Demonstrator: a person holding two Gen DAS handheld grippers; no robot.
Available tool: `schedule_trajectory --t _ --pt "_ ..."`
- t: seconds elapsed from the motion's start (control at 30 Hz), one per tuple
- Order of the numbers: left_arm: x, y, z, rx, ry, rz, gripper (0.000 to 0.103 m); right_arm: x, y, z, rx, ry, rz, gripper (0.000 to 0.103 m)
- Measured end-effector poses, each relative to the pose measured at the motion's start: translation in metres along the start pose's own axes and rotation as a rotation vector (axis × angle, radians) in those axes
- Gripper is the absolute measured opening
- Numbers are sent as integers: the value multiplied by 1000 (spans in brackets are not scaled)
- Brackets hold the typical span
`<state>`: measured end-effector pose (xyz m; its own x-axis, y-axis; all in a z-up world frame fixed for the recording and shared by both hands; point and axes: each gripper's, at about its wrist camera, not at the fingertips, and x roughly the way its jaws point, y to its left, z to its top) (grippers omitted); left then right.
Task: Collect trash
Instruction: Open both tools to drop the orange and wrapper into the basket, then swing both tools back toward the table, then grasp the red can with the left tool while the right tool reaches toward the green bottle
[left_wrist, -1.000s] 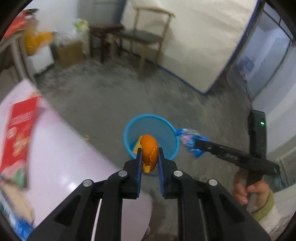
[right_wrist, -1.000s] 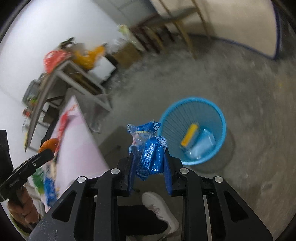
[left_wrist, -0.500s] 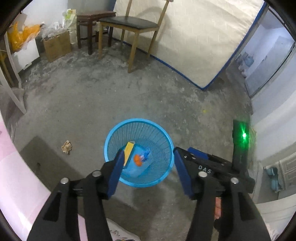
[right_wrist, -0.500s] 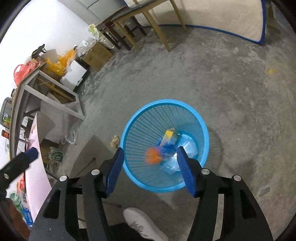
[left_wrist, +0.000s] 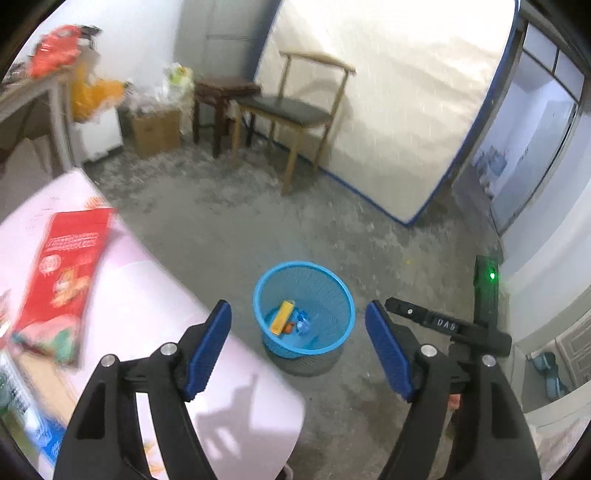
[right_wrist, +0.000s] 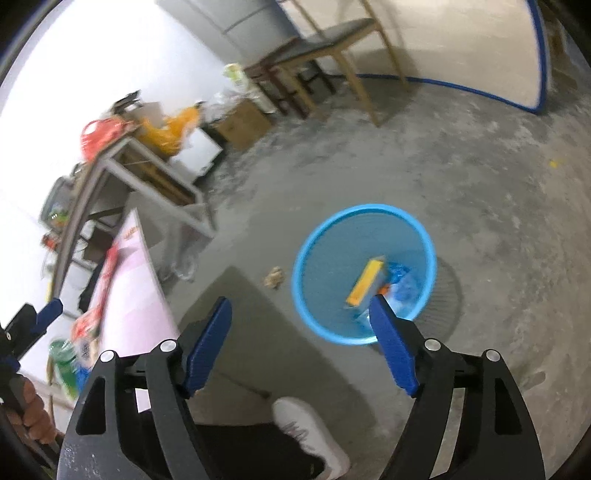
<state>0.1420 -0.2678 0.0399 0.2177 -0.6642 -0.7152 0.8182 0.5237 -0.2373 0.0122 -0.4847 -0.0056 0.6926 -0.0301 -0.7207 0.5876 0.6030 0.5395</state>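
A blue mesh trash basket (left_wrist: 334, 291) stands on the concrete floor and also shows in the right wrist view (right_wrist: 314, 254). Inside lie a yellow box (left_wrist: 281, 316), an orange peel (left_wrist: 290, 326) and a blue wrapper (left_wrist: 303, 322); the right wrist view shows the box (right_wrist: 364, 282) and the wrapper (right_wrist: 400, 277). My left gripper (left_wrist: 298, 349) is open and empty, above and in front of the basket. My right gripper (right_wrist: 301, 345) is open and empty, near the basket's front rim. The right gripper also shows in the left wrist view (left_wrist: 443, 325).
A pink table (left_wrist: 140, 302) at the left carries a red packet (left_wrist: 66, 266) and other litter. A crumpled scrap (right_wrist: 274, 277) lies on the floor left of the basket. A chair (left_wrist: 295, 110), a stool and a cardboard box stand by the far wall. A white shoe (right_wrist: 314, 435) is below.
Both grippers opened and dropped the orange peel and the blue wrapper into the basket. Since then both have pulled up and back; the table is in view again.
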Motion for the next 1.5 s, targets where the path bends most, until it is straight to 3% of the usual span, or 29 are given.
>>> schedule_trajectory --t 0.17,0.3,0.43,0.53,0.6,0.7,0.83,1.03,1.13,1.27,1.5 --pt "-98 47 -43 -67 -139 122 79 -15 62 -6 -123 -9 122 76" --pt "-175 101 -82 -190 -244 299 83 -17 120 -17 -230 4 237 78" --pt "-229 167 -117 -419 -313 449 92 -6 173 -35 -299 64 351 79" --pt "-252 236 -150 -690 -298 573 92 9 224 -63 -368 168 453 80" --pt "-254 274 -167 -849 -279 558 92 15 253 -81 -425 218 497 82" --pt "-251 331 -192 -1110 -299 465 92 23 286 -104 -492 276 542 82" --pt "-229 377 -194 -1238 -255 491 92 31 316 -123 -523 320 560 82" --pt "-207 409 -198 -1319 -211 433 92 30 332 -141 -557 350 548 82" --pt "-204 418 -205 -1332 -191 437 85 32 338 -145 -566 361 541 82" --pt "-204 415 -208 -1329 -214 429 75 36 343 -147 -564 376 533 82" --pt "-206 416 -216 -1324 -245 392 73 46 354 -149 -527 411 539 82"
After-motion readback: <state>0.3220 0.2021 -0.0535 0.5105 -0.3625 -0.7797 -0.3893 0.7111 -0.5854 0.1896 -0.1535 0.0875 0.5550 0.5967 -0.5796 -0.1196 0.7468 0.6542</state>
